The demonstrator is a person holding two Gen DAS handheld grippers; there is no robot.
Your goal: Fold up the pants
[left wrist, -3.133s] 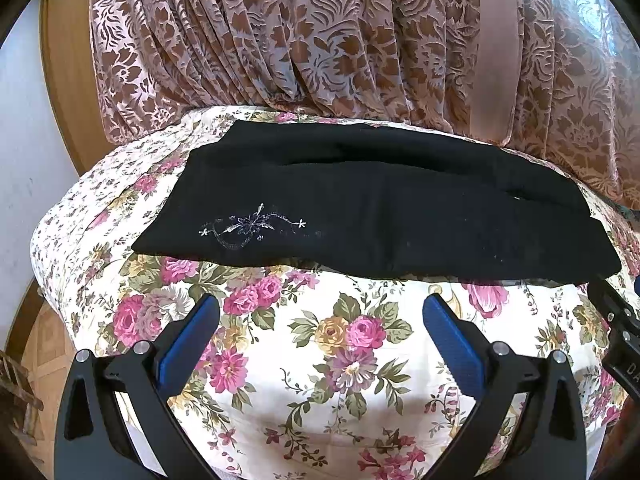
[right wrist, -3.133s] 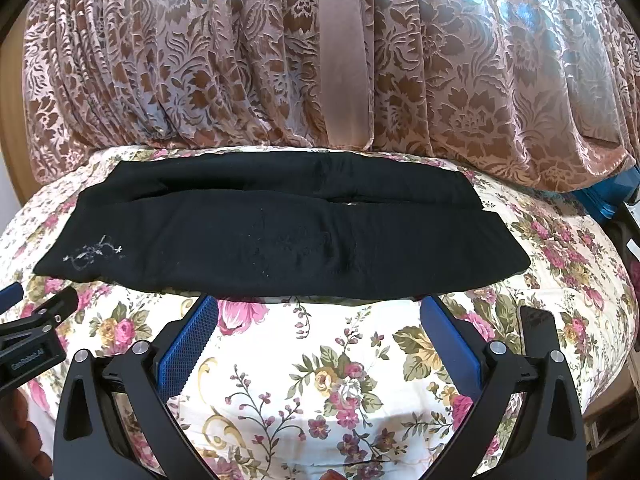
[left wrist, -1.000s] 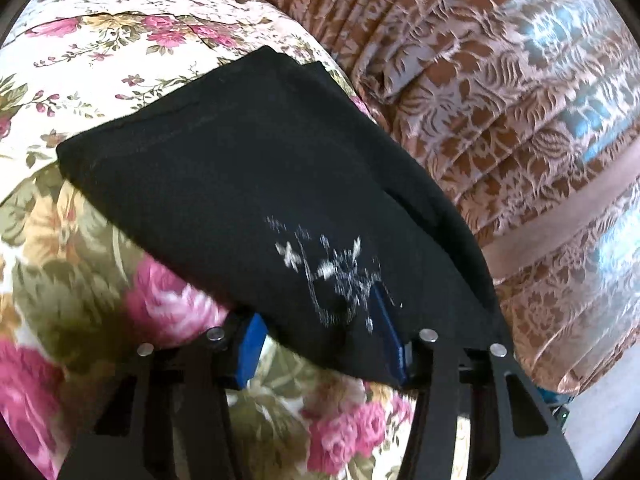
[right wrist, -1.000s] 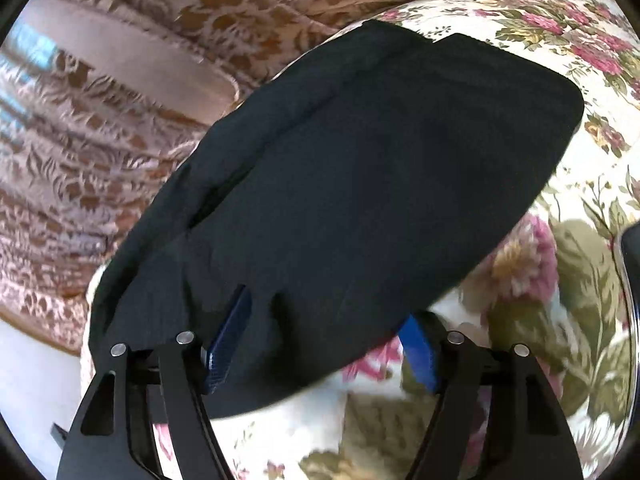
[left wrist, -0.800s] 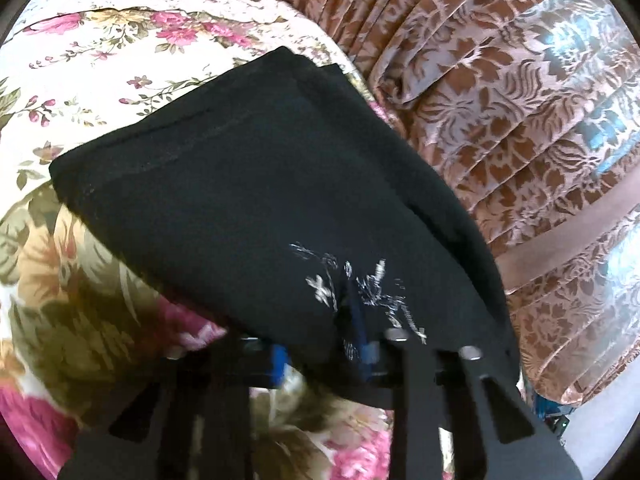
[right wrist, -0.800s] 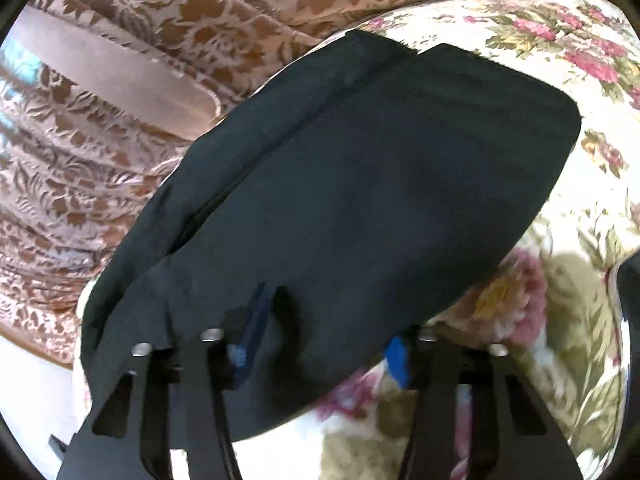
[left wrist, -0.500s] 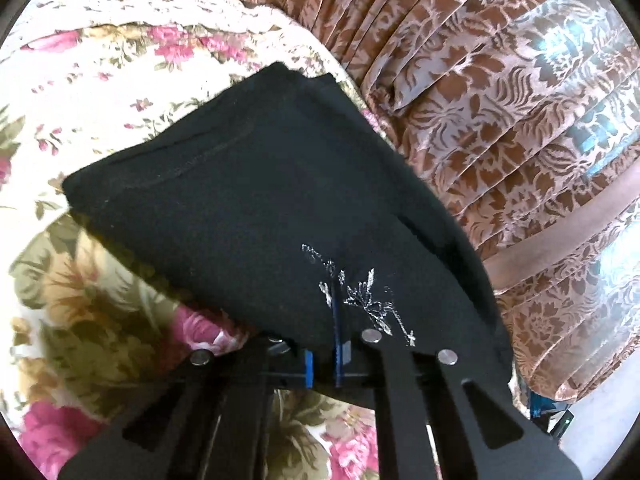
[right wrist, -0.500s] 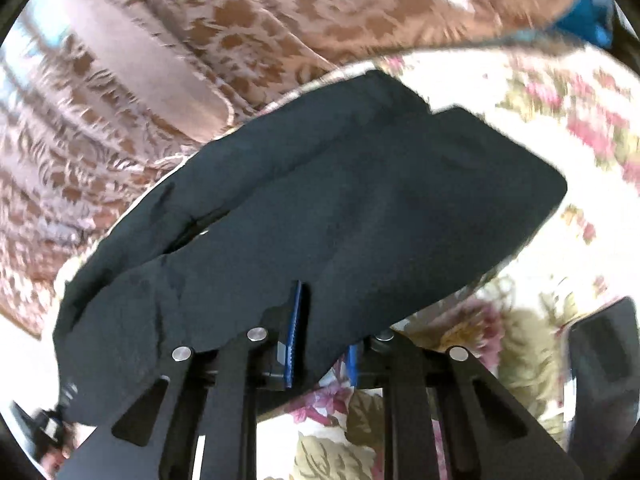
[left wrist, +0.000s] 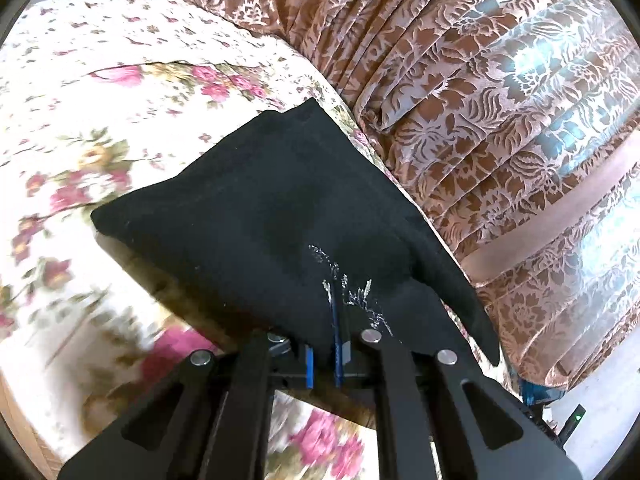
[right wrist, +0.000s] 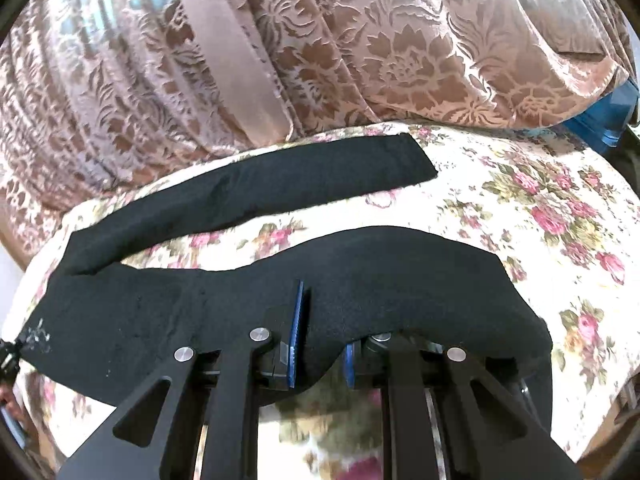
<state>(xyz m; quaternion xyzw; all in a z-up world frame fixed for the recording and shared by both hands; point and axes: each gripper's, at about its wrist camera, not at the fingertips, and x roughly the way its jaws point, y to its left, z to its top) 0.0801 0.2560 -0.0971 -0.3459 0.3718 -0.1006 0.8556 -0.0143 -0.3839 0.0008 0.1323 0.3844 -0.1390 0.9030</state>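
Note:
The black pants (left wrist: pixel 272 216) lie on a floral bedsheet (left wrist: pixel 80 128). My left gripper (left wrist: pixel 324 344) is shut on the near edge of the pants beside the white embroidered motif (left wrist: pixel 352 292) and holds that edge lifted off the sheet. In the right wrist view my right gripper (right wrist: pixel 320 340) is shut on the near leg of the pants (right wrist: pixel 400 272) and has it raised; the far leg (right wrist: pixel 256 192) lies flat beyond, apart from it, with sheet showing between them.
A brown and pink patterned curtain (left wrist: pixel 500 100) hangs right behind the bed, also in the right wrist view (right wrist: pixel 320 48). A blue object (right wrist: pixel 608 112) sits at the far right. The bedsheet (right wrist: pixel 560 216) extends to the right of the pants.
Both grippers closed on the near edge of the pants and lifted it. The near leg has pulled away from the far leg, opening a gap of sheet between them.

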